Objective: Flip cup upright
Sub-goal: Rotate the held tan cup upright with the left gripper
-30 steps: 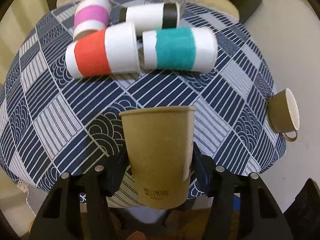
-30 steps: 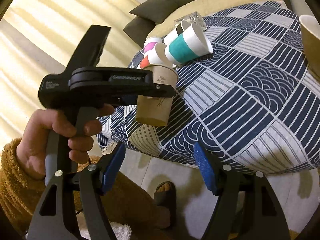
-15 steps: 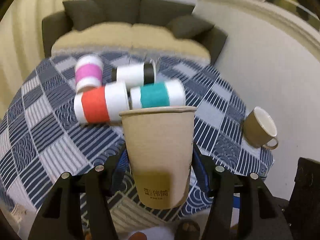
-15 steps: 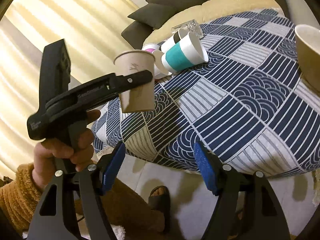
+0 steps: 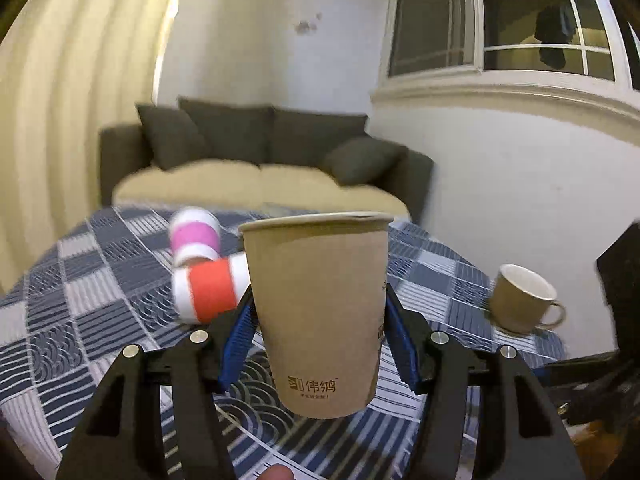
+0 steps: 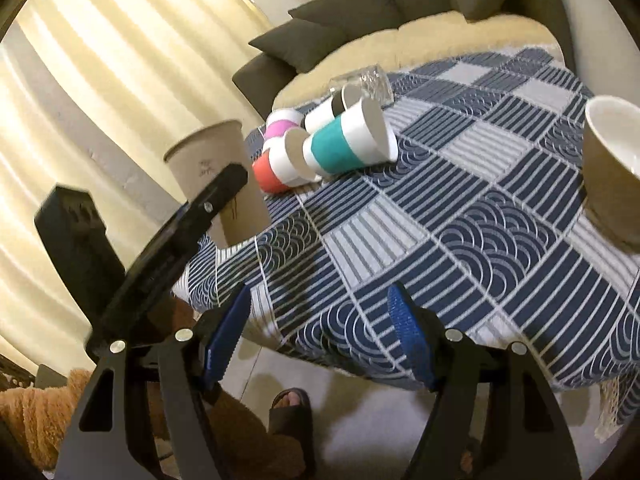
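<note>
The left gripper (image 5: pixel 316 344) is clamping its blue-padded jaws on the tan paper cup with dark printed characters (image 5: pixel 318 312), holding it rim-up in the air above the blue-and-white patterned tablecloth (image 6: pixel 460 216), while the right gripper (image 6: pixel 320 336) is hanging released, grasping nothing.

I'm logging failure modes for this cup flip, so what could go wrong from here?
1. The left gripper holds the brown paper cup in the air near the table's edge; squeezing could crush its thin wall, or it could slip and fall to the floor.
2. Set down too far forward, it may knock the lying red-banded cup, which could roll.
3. The right gripper is open and empty off the table edge, so it offers no support.
</note>
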Demonstrator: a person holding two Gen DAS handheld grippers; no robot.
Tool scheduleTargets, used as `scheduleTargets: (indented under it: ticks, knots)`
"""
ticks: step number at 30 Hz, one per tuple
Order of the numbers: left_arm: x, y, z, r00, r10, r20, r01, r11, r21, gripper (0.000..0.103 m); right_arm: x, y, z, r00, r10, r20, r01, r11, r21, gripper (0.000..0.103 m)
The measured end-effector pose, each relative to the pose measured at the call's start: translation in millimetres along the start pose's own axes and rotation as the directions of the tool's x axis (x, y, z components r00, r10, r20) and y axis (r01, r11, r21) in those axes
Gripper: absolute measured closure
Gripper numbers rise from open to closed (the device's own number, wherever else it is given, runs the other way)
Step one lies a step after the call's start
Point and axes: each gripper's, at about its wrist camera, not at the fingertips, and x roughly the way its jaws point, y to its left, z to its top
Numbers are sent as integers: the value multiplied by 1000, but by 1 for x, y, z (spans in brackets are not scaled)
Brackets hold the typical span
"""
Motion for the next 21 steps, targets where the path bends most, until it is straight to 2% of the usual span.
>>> scheduleTargets:
  ticks: [4, 11, 21]
  knots:
    - [-7, -8, -16, 993, 81, 89, -86, 995, 56, 45, -3, 1, 3, 999, 0, 38, 1, 1000, -28, 32]
    - [-6, -18, -49, 976, 166, 142, -180, 979, 95, 45, -6, -13, 9, 997, -19, 78, 19, 1000, -3, 32]
    - [0, -29, -68, 970, 159, 186, -184, 975, 125, 43, 2, -32, 10, 998, -33, 58, 30, 998, 51, 32]
